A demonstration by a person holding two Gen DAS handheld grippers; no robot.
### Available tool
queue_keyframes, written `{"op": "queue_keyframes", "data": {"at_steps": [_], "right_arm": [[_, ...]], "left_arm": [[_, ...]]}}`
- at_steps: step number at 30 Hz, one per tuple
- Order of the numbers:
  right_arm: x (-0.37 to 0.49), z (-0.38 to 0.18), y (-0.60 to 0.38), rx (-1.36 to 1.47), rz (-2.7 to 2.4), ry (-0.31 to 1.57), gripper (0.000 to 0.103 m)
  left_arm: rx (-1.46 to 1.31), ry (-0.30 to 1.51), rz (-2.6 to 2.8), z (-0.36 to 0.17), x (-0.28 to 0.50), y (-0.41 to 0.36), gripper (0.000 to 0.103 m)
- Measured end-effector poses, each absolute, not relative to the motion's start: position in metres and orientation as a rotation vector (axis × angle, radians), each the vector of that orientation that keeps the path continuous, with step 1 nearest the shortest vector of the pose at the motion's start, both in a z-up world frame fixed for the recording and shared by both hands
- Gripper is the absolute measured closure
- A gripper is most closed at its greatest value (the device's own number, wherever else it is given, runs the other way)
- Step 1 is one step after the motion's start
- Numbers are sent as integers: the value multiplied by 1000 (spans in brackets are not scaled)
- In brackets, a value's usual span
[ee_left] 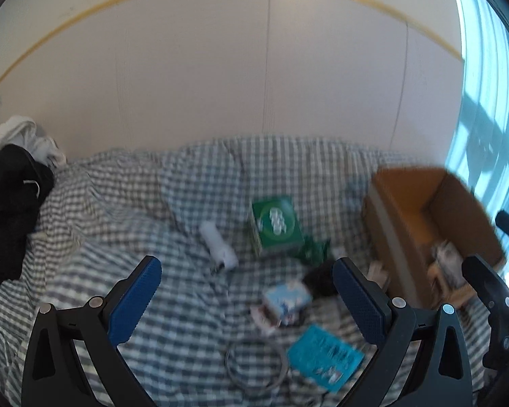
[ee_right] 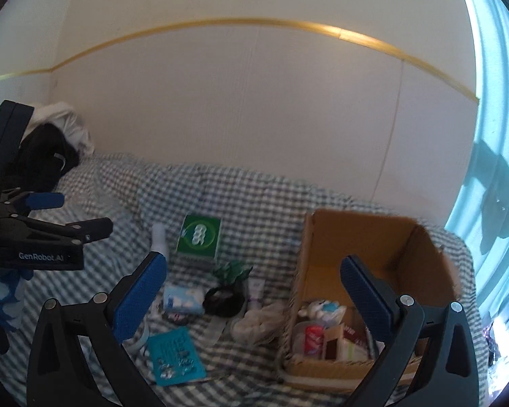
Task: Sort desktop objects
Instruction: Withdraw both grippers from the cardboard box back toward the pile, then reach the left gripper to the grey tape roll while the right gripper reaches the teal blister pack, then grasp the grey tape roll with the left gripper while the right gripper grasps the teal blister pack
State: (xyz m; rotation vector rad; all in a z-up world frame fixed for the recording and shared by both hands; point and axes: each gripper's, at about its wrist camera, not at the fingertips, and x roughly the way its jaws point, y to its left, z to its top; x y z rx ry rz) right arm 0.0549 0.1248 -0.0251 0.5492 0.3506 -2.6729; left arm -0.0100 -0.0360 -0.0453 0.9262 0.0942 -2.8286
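My left gripper (ee_left: 247, 264) hangs open and empty above the checked bedspread (ee_left: 135, 224). Below it lie a green box (ee_left: 276, 225), a white bottle (ee_left: 217, 244), a pale blue tissue pack (ee_left: 286, 300), a teal card (ee_left: 325, 356) and a black item (ee_left: 319, 279). My right gripper (ee_right: 252, 261) is open too, holding nothing, just left of the open cardboard box (ee_right: 373, 237), which has several small packets at its bottom. In the right wrist view the green box (ee_right: 200, 235), tissue pack (ee_right: 183, 298), black scrunchie (ee_right: 224, 300), teal card (ee_right: 174, 356) and a white bundle (ee_right: 254, 322) lie left of the cardboard box.
A heap of black and white clothes (ee_left: 13, 196) sits at the far left by the wall. A bright curtained window (ee_right: 492, 169) runs along the right. A grey cable ring (ee_left: 254, 363) lies near the teal card. The left gripper (ee_right: 81, 213) shows at the left edge of the right wrist view.
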Motion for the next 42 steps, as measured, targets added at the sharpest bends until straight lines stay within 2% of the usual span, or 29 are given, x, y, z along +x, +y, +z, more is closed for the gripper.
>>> {"op": "queue_keyframes", "data": {"at_steps": [7,19,25,27,31,33,35,37,41,42], "right_arm": [[51,-75,104,717,-2555,485,0],[42,-149,71,957,-2311,634,5],[40,-169,59,1012,-2250,703,5],[36,-178,55,1056,-2227,725,5],[28,-192,47,1112,-2186,739,13],[23,-196,46,1135,-2168,733,20],[20,-202,44,1172,-2147,733,42],[20,-205,43,1196,-2132,740,46],[19,-198,52,1193,-2165,680,68],[17,-196,56,1198,-2171,648,70]], "left_arm": [[1153,70,-2795,-99,-11,-29,0],[1403,145,-2722,-159,-37,-30,1],[1535,108,-2663,-191,-50,-30,7],[1566,92,-2640,-199,-53,-30,15],[1590,101,-2645,-205,-53,-31,20],[1582,102,-2656,-204,-51,-31,20],[1576,114,-2661,-202,-50,-33,20],[1564,118,-2668,-200,-49,-33,20],[1525,110,-2687,-190,-47,-32,20],[1514,106,-2692,-187,-46,-32,20]]}}
